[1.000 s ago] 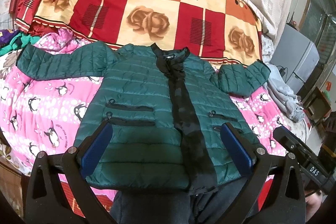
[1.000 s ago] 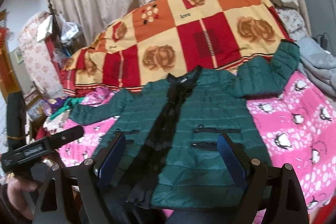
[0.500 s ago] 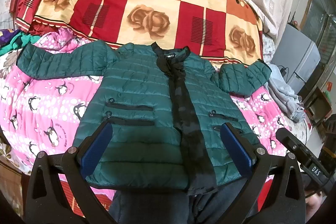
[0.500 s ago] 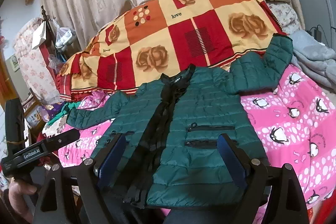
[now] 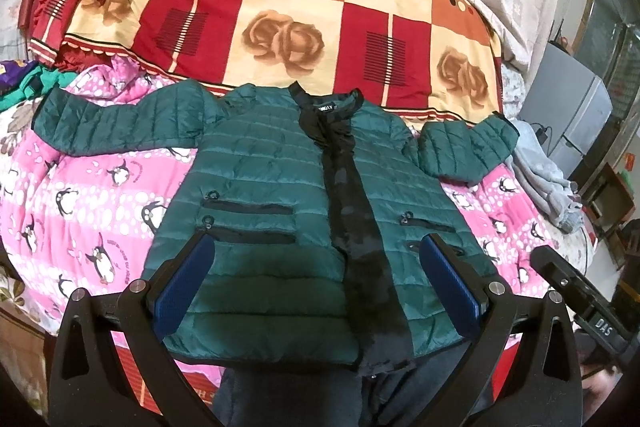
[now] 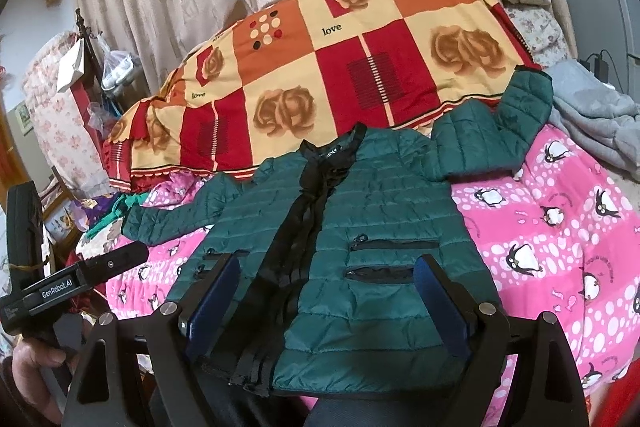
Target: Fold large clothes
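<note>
On the bed's pink penguin blanket [image 5: 100, 195] the green quilted jacket [image 5: 260, 187] lies face up, sleeves spread. Both the left gripper [image 5: 316, 279] and right gripper [image 6: 326, 301] hover spread wide, holding nothing. Best start: pinch one sleeve cuff [image 5: 52, 115], fold it across the chest, keeping the hem flat.

a jacket [image 5: 260, 195] lies flat, front up, on a bed cover [image 5: 80, 203], collar away from the cameras, sleeves spread to either side; behind the collar a quilt [image 5: 280, 7] is heaped; a crumpled garment [image 5: 540, 171] lies beside the right sleeve's cuff
</note>
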Available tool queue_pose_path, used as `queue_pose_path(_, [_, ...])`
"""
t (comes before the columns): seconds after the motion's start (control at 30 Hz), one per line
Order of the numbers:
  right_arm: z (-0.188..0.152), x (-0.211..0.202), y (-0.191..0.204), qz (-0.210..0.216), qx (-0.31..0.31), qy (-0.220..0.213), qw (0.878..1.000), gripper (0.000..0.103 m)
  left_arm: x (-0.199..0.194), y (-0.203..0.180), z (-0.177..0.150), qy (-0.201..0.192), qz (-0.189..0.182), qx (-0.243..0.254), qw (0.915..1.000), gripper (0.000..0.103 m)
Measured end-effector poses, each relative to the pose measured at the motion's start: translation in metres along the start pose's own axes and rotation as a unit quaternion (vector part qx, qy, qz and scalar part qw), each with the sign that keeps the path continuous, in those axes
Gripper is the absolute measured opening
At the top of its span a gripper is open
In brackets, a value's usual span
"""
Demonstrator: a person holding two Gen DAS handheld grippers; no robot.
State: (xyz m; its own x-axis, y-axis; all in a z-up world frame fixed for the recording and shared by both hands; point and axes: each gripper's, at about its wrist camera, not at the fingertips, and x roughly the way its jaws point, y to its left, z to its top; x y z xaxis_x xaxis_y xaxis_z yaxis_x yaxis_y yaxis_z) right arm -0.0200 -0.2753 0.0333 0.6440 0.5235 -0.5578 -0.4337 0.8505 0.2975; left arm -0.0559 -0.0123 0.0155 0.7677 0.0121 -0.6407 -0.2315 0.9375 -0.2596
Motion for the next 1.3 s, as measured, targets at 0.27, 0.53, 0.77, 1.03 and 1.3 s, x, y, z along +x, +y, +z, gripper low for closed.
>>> queue_pose_path(0.27, [-0.001, -0.008, 0.002, -0.017, -0.031, -0.016, 0.999, 0.088, 0.017, 0.003, 0.002, 0.008, 0.013, 0.002, 0.9999, 0.103])
queue_pose_path(0.53, [0.010, 0.019, 0.012, -0.041, -0.074, -0.008, 0.996, 0.088, 0.053, 0.001, 0.011, 0.024, 0.038, 0.027, 0.9986, 0.103])
queue_pose_path(0.77, [0.012, 0.054, 0.028, -0.038, -0.108, -0.003, 0.993, 0.088, 0.081, 0.012, 0.012, 0.034, 0.069, 0.016, 0.9969, 0.103])
queue_pose_path(1.03, [0.009, 0.092, 0.030, -0.040, -0.154, -0.013, 0.987, 0.088, 0.110, 0.027, 0.012, 0.050, 0.094, 0.010, 0.9942, 0.103])
queue_pose_path(1.3, [-0.003, 0.117, 0.003, -0.049, -0.129, -0.003, 0.990, 0.088, 0.126, 0.023, -0.001, 0.068, 0.109, 0.015, 0.9916, 0.103])
